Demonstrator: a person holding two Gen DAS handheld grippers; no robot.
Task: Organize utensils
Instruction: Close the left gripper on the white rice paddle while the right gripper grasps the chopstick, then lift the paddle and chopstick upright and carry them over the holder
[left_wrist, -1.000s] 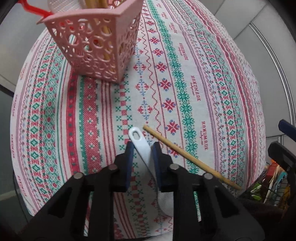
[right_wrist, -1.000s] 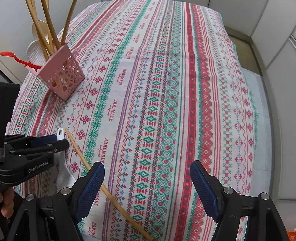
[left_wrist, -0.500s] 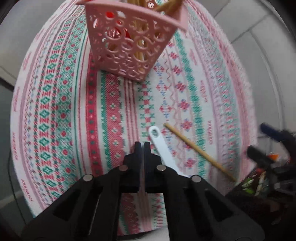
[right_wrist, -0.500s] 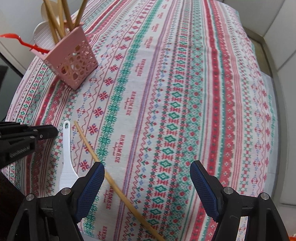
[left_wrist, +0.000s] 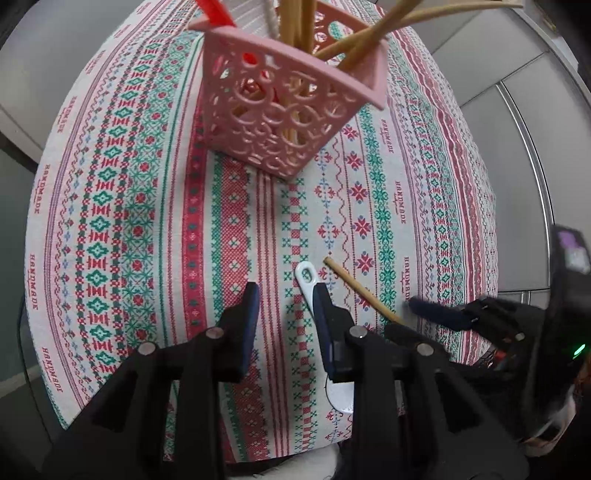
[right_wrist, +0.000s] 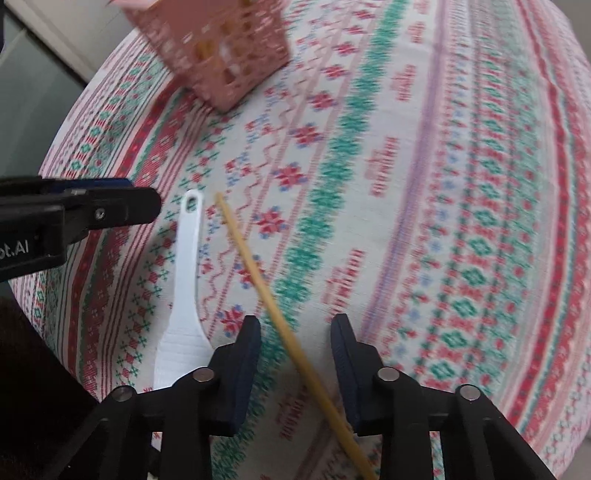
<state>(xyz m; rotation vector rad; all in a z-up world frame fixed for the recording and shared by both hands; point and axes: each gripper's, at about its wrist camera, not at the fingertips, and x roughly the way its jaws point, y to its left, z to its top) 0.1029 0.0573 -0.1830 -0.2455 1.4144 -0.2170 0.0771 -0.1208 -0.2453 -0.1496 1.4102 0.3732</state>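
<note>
The left hand-held gripper (left_wrist: 286, 302) points down at the table (left_wrist: 147, 206), its jaws just opened and empty. A white spoon (left_wrist: 308, 282) lies by its right finger, a wooden stick (left_wrist: 360, 290) just beyond. The pink basket (left_wrist: 284, 107) holds sticks.

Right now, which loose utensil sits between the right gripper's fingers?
The wooden chopstick. It runs diagonally through the right gripper, whose jaws have just been closing. The white rice paddle lies outside them.
</note>
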